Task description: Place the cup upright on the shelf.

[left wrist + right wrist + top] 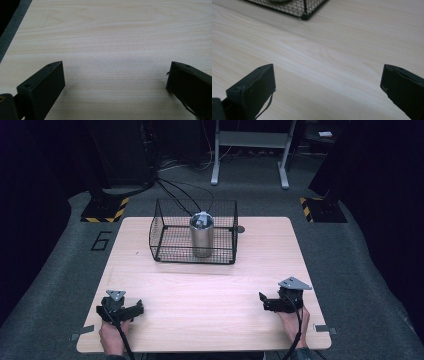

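Observation:
A black wire basket (170, 231) stands at the far middle of the wooden table (210, 290). Inside it a silver metal cylinder (201, 235) stands upright. My left gripper (131, 311) rests near the table's front left, held by a hand, jaws wide apart over bare wood (115, 75). My right gripper (265, 301) sits at the front right, also open, with nothing between its jaws (327, 80). A corner of the basket (305, 10) appears at the top of the right gripper view. Both grippers are well short of the basket.
A small dark round object (241, 228) lies on the table just right of the basket. Beyond the table are cables (175, 190), a metal stand (250, 150) and yellow-black striped bases (102, 212). Grey carpet surrounds the table.

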`<state>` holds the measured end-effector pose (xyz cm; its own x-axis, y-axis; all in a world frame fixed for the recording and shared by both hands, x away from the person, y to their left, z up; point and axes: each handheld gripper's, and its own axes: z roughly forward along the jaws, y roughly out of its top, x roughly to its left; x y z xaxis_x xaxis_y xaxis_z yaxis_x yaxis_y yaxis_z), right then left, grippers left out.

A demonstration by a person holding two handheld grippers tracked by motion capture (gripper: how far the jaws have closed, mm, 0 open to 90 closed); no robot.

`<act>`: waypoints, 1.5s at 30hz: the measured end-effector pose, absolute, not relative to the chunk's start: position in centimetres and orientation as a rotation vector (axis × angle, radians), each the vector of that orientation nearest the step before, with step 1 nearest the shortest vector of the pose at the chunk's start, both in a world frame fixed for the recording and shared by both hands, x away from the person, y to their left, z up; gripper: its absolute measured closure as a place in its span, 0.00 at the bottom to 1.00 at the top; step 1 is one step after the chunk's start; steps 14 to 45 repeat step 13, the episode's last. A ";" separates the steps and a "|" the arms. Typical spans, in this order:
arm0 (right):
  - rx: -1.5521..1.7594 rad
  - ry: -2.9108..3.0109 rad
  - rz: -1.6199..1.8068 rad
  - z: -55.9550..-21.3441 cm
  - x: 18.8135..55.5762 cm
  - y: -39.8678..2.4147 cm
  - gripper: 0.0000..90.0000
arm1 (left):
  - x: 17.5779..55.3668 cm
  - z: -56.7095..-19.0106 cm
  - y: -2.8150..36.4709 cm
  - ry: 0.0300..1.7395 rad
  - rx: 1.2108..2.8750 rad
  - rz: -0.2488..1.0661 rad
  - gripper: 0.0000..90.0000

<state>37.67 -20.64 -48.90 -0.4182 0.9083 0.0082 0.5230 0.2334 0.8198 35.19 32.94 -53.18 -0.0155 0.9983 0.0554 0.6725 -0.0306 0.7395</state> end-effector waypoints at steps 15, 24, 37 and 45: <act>1.404 2.066 0.947 -52.6 38.0 -23.0 0.00 | 35.2 -53.2 32.9 1.733 1.755 0.824 0.01; 1.404 2.066 0.947 -52.6 38.0 -23.0 0.00 | 35.2 -53.2 32.9 1.733 1.755 0.824 0.01; 1.404 2.066 0.947 -52.6 38.0 -23.0 0.00 | 35.2 -53.2 32.9 1.733 1.755 0.824 0.01; 1.404 2.066 0.947 -52.6 38.0 -23.0 0.00 | 35.2 -53.2 32.9 1.733 1.755 0.824 0.01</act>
